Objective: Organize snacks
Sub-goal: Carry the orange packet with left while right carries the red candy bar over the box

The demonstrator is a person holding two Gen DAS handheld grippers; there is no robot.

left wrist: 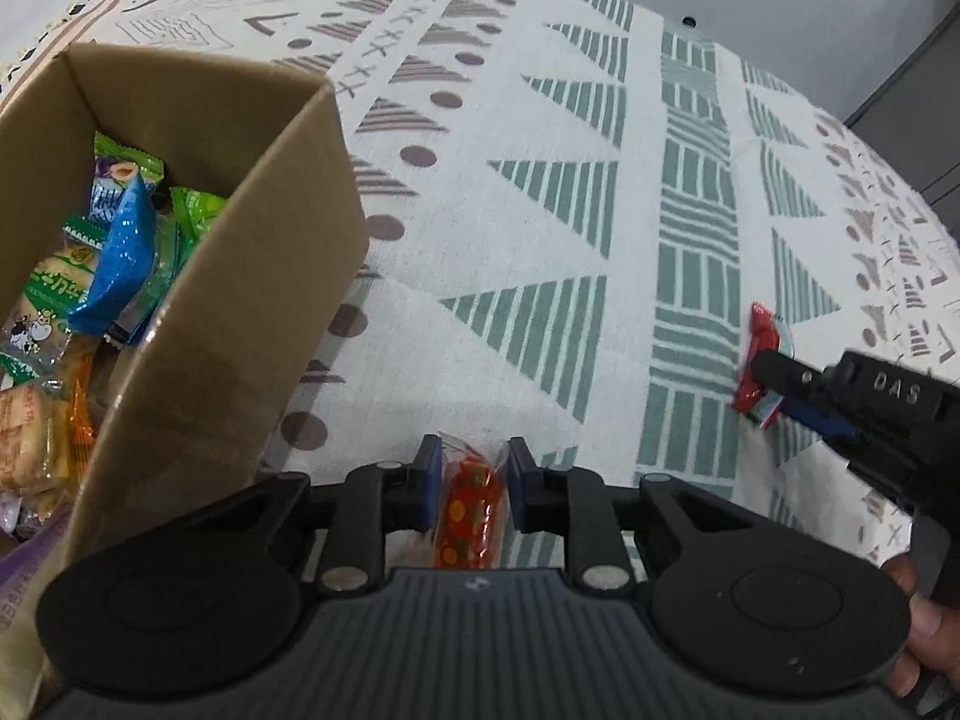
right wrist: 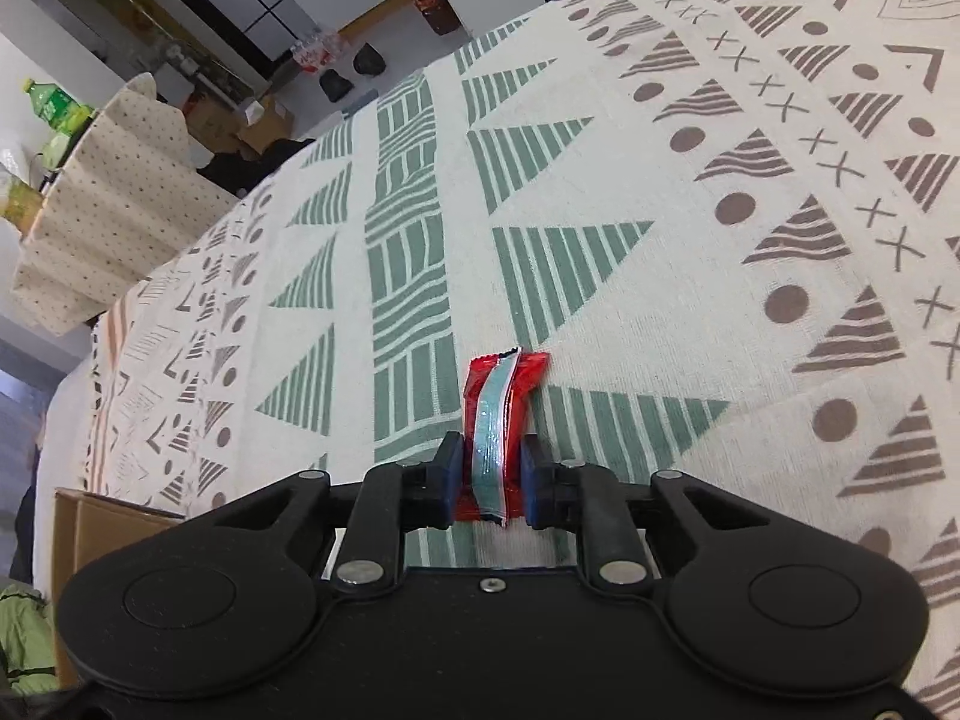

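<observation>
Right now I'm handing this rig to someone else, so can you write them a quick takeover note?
Left claw: open around the orange dotted snack on the tablecloth, pads not visibly touching it.
Right claw: shut on the red snack packet, low over the cloth.
Cardboard box, at the left claw's left, already holds several snacks.
Left to do: both these snacks into the box.

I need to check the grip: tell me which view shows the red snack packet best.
The right wrist view: the red snack packet sits centred between the jaws, seam visible. The left wrist view shows it only small, partly hidden behind the right gripper.
</observation>
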